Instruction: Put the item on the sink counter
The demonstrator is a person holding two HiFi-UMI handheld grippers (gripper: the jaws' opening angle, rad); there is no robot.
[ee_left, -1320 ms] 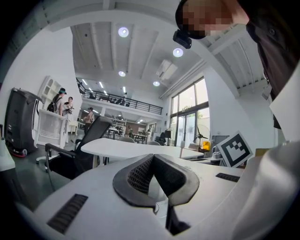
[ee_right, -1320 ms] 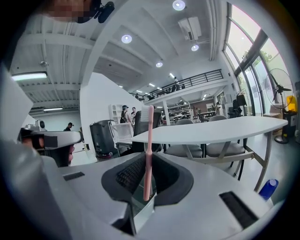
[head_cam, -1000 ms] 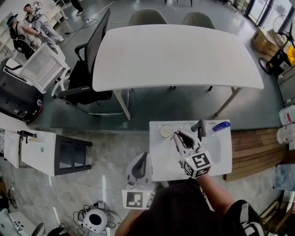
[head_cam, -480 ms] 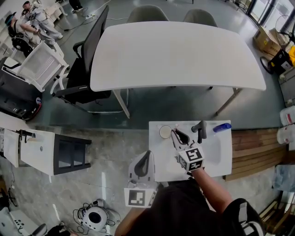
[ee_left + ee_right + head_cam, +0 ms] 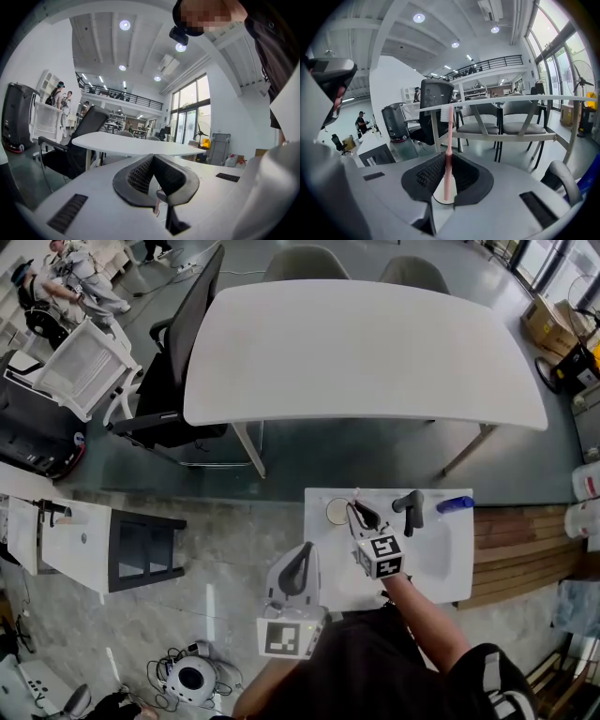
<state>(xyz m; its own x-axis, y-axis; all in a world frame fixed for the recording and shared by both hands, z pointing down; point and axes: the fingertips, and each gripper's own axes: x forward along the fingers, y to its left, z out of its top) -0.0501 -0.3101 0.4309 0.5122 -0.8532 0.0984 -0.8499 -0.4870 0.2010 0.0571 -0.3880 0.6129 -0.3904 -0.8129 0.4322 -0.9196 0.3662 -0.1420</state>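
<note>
Two tools are in view. The right hand-held gripper (image 5: pixel 446 159) pinches a thin pink handle (image 5: pixel 448 133), held upright close above a round white cup (image 5: pixel 337 511) on the white sink desk (image 5: pixel 330 554), near the black faucet (image 5: pixel 410 509). The handle's top end is too blurred to name. The left hand-held gripper (image 5: pixel 153 158) is closed on nothing, at the desk's left edge.

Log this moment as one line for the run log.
right gripper: jaws shut on thin pink stick, upright | by white cup on sink counter | left gripper: jaws shut, empty, off counter's left edge
</note>
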